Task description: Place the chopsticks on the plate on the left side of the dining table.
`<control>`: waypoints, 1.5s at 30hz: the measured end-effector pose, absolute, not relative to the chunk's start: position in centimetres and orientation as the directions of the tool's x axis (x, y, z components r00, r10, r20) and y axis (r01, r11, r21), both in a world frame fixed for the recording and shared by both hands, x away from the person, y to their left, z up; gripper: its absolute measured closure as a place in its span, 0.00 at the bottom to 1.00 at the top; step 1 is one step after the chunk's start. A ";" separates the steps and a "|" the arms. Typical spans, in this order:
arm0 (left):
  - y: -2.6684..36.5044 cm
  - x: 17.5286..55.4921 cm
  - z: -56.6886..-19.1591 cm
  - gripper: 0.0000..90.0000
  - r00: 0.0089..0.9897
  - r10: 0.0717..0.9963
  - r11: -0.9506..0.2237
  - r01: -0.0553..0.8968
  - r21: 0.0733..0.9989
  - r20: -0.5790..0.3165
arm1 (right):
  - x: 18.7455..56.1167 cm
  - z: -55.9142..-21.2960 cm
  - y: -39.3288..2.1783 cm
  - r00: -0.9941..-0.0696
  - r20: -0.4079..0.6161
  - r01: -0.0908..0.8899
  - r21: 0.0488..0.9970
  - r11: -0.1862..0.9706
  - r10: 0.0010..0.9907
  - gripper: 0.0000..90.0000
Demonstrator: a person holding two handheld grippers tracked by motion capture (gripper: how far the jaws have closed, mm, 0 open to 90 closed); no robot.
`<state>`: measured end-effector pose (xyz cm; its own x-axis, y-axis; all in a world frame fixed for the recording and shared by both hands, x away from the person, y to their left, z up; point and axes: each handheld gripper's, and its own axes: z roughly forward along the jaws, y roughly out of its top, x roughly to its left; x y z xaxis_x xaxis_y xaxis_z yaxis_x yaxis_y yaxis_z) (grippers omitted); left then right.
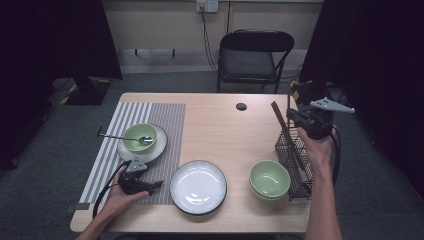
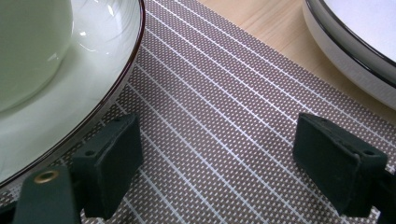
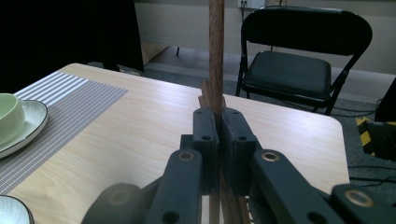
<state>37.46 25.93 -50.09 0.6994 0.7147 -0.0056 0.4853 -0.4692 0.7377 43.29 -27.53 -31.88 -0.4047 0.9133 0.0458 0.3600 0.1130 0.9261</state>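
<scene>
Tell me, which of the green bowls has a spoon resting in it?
The green bowl on the placemat, sitting on a white plate at the table's left, holds the spoon. The other green bowls, stacked beside the wire rack, hold nothing.

No readable text or labels anywhere.

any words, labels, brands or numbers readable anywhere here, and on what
None can be read.
The plate, the green bowls and the placemat are plain, with no print.
The wall socket bears no mark that can be made out; it is too small to tell.
The wooden stick in the right gripper is unmarked.
</scene>
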 end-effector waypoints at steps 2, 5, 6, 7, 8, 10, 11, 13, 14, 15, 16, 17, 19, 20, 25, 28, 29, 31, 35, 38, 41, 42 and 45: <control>25.9 37.5 -50.1 0.17 0.699 0.715 -0.471 0.485 0.737 -0.004 | 43.2 -31.5 -27.4 -0.407 0.043 0.352 0.929 0.113 0.912 0.95; 25.9 37.5 -50.1 0.17 0.699 0.715 -0.472 0.485 0.736 -0.003 | 43.2 -31.0 -27.4 -0.411 0.042 0.342 0.933 0.111 0.910 0.95; 25.9 37.5 -50.1 0.17 0.699 0.715 -0.471 0.485 0.736 -0.003 | 43.1 -30.9 -27.4 -0.413 0.040 0.337 0.935 0.112 0.910 0.95; 25.9 37.4 -50.1 0.17 0.699 0.715 -0.472 0.485 0.736 -0.003 | 43.0 -30.7 -27.3 -0.415 0.039 0.333 0.936 0.112 0.909 0.95; 25.9 37.4 -50.1 0.17 0.699 0.715 -0.472 0.485 0.736 -0.002 | 43.0 -30.5 -27.2 -0.417 0.036 0.328 0.938 0.114 0.908 0.95; 25.9 37.5 -50.1 0.17 0.699 0.715 -0.471 0.485 0.736 -0.003 | 42.8 -30.2 -27.0 -0.418 0.030 0.320 0.940 0.116 0.908 0.95; 25.9 37.5 -50.1 0.17 0.700 0.715 -0.472 0.485 0.736 -0.002 | 42.8 -30.1 -26.9 -0.418 0.024 0.315 0.942 0.120 0.908 0.95; 25.9 37.4 -50.1 0.17 0.699 0.715 -0.471 0.485 0.736 -0.003 | 42.7 -29.8 -26.8 -0.421 0.019 0.307 0.944 0.122 0.907 0.95; 25.9 37.5 -50.1 0.17 0.699 0.715 -0.472 0.485 0.736 -0.001 | 42.7 -29.7 -26.7 -0.422 0.015 0.305 0.944 0.127 0.906 0.95; 25.9 37.5 -50.1 0.17 0.701 0.714 -0.474 0.483 0.736 0.000 | 42.7 -29.5 -26.6 -0.424 0.013 0.302 0.945 0.127 0.906 0.95; 25.9 37.5 -50.1 0.17 0.701 0.713 -0.476 0.482 0.736 0.003 | 42.8 -29.4 -26.5 -0.425 0.009 0.301 0.945 0.132 0.905 0.95; 25.9 37.4 -50.1 0.17 0.699 0.715 -0.472 0.485 0.736 -0.001 | 42.8 -29.2 -26.4 -0.428 -0.001 0.300 0.943 0.143 0.904 0.95; 25.9 37.5 -50.1 0.17 0.701 0.713 -0.476 0.482 0.736 0.002 | 42.8 -28.9 -26.1 -0.438 -0.011 0.292 0.944 0.154 0.899 0.95; 25.9 37.5 -50.1 0.17 0.697 0.717 -0.468 0.484 0.739 -0.002 | 42.8 -28.7 -26.0 -0.439 -0.018 0.290 0.943 0.161 0.898 0.95; 26.0 37.4 -50.1 0.20 0.684 0.729 -0.457 0.489 0.742 -0.002 | 42.9 -28.3 -25.7 -0.426 -0.024 0.284 0.945 0.159 0.904 0.95; 26.0 37.4 -50.0 0.22 0.684 0.729 -0.461 0.490 0.739 0.002 | 42.9 -28.2 -25.4 -0.433 -0.018 0.283 0.947 0.155 0.901 0.95; 26.0 37.4 -50.1 0.22 0.681 0.733 -0.454 0.492 0.743 -0.003 | 42.9 -28.1 -25.3 -0.437 -0.017 0.279 0.948 0.154 0.899 0.95; 26.0 37.4 -50.0 0.22 0.680 0.734 -0.454 0.494 0.742 -0.003 | 43.0 -28.0 -25.1 -0.448 -0.013 0.274 0.950 0.151 0.894 0.95; 26.1 37.5 -49.9 0.24 0.683 0.730 -0.461 0.495 0.736 -0.003 | 43.2 -28.0 -24.5 -0.461 0.001 0.280 0.949 0.144 0.887 0.95; 26.1 37.4 -49.8 0.24 0.682 0.731 -0.463 0.504 0.729 -0.007 | 43.3 -28.1 -24.0 -0.479 0.018 0.284 0.949 0.136 0.878 0.95; 26.0 37.4 -49.6 0.25 0.678 0.735 -0.457 0.522 0.720 -0.026 | 43.2 -28.3 -23.4 -0.504 0.054 0.290 0.951 0.110 0.862 0.95; 26.0 37.4 -49.6 0.26 0.682 0.730 -0.451 0.518 0.727 -0.033 | 43.1 -28.3 -23.2 -0.511 0.059 0.289 0.951 0.107 0.857 0.95; 25.8 37.1 -49.3 0.26 0.684 0.729 -0.455 0.511 0.729 -0.025 | 43.1 -28.4 -22.5 -0.528 0.078 0.294 0.951 0.096 0.846 0.95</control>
